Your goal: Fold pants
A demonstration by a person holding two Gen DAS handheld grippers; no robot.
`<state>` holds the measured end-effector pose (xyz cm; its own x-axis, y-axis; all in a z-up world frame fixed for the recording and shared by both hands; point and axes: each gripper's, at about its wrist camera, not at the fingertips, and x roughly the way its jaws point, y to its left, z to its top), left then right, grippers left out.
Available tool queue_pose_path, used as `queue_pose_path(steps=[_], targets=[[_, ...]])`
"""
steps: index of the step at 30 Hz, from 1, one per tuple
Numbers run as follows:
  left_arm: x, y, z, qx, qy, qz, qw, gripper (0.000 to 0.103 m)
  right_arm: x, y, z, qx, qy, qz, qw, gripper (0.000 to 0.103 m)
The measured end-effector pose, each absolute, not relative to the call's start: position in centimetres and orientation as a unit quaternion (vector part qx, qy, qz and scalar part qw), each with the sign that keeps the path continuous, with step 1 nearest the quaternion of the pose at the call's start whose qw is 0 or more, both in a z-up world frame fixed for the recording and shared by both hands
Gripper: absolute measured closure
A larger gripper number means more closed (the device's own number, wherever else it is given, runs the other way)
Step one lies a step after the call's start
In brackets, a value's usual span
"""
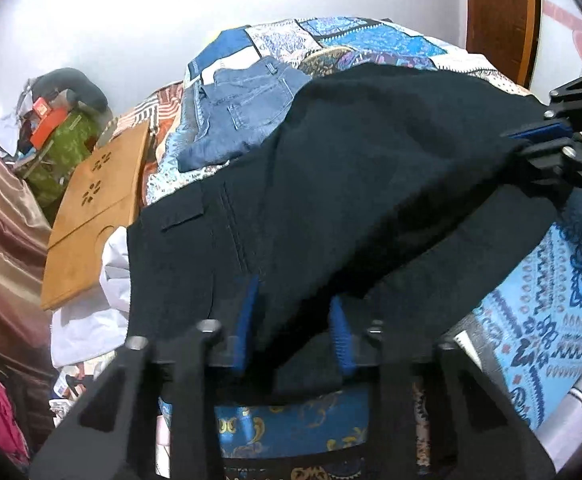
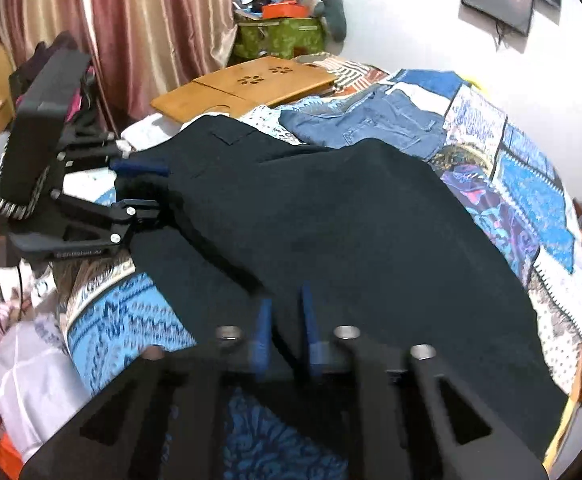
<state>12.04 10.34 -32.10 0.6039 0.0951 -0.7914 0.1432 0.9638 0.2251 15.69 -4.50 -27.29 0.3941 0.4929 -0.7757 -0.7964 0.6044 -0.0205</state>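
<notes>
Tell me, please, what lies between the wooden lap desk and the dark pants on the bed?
White cloth fills that stretch between the wooden lap desk and the dark pants; the left wrist view shows it best.

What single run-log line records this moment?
left gripper: fabric between pads | right gripper: shut on black pants | bed: jeans behind

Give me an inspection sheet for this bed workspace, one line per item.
Surface: bed with patchwork cover.
Job's things: dark pants spread across it, one layer lifted.
Clutter: blue jeans, wooden lap tray, white cloth.
Grippers: left gripper has pants between its fingers, grip unclear; right gripper shut on pants.
Cables: wires under wall screen.
Surroundings: curtain, green bag with boxes.
</notes>
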Motion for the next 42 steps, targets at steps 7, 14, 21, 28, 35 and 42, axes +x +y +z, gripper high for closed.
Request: queue_pose_path(steps=[7,14,21,28,35,42], targets=[[10.7,11.1,-30.4,0.096,0.426,-0.017,0.900,0.093,14.0,-5.3,-26.0,-0.178,0.377,0.431,0.800,0.098],[9.1,10.2,-31.8,0.094,0.468,-0.027,0.878,0.090,12.8,-5.5,-26.8,-0.200,0.393,0.431,0.787,0.093],[7.9,11.5,-27.3,0.066,0.440,-0.025,0.895,0.074,14.7,-8.5,-23.0,-0.110,0.391,0.444,0.799,0.072],[11.7,13.3,-27.2,0.023,0.428,0.017,0.903,0.046,18.9,-8.9,-25.3,-0.055,0.435,0.378,0.815,0.072],[11.7,14.5,-33.8,-0.047,0.517,0.025,0.854,0.043,16.4,-11.3,-28.1,-0.098,0.435,0.360,0.820,0.072],[11.8,13.2,-30.2,0.003,0.528,0.036,0.848,0.043,16.4,-18.3,-26.2,-0.037,0.432,0.322,0.841,0.072]])
